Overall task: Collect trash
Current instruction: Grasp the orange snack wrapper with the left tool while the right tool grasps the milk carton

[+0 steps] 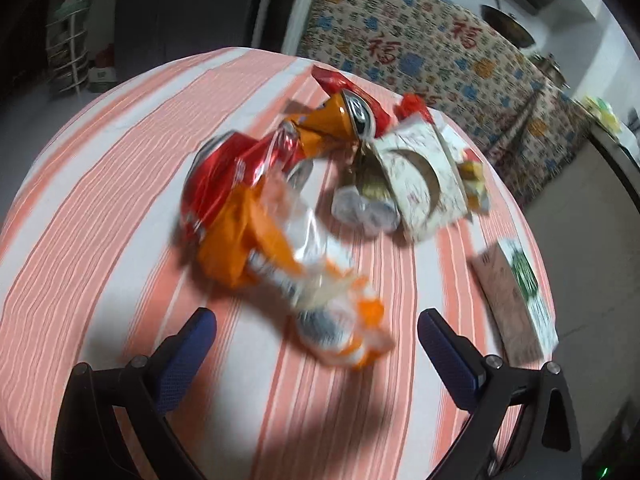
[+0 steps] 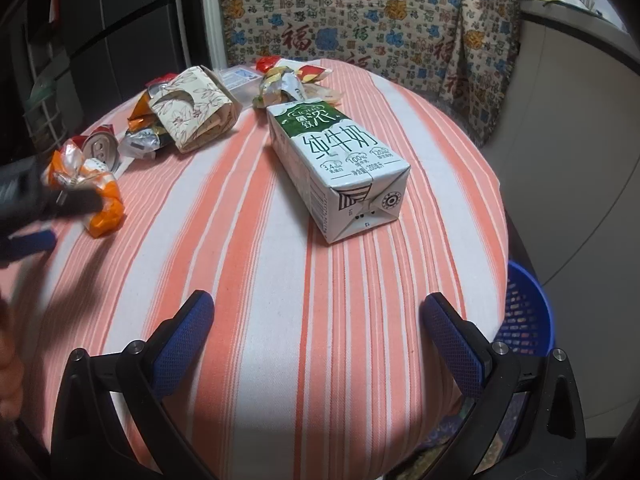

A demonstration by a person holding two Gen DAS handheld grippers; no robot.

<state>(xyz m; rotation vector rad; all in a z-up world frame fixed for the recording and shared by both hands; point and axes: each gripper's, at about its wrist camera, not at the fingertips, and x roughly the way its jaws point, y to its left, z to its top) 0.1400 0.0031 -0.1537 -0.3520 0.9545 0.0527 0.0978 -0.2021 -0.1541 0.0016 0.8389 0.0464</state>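
Observation:
Trash lies on a round table with an orange-and-white striped cloth. My left gripper is open just short of a crumpled orange-and-clear wrapper, with a red can behind it. A floral paper box and more wrappers lie beyond. My right gripper is open and empty, facing a white-and-green milk carton lying on its side a little ahead. The left gripper shows blurred at the orange wrapper in the right wrist view. The views are motion-blurred.
A blue mesh basket stands on the floor past the table's right edge. A patterned cloth hangs behind the table. A counter is at the right. The milk carton lies near the table edge.

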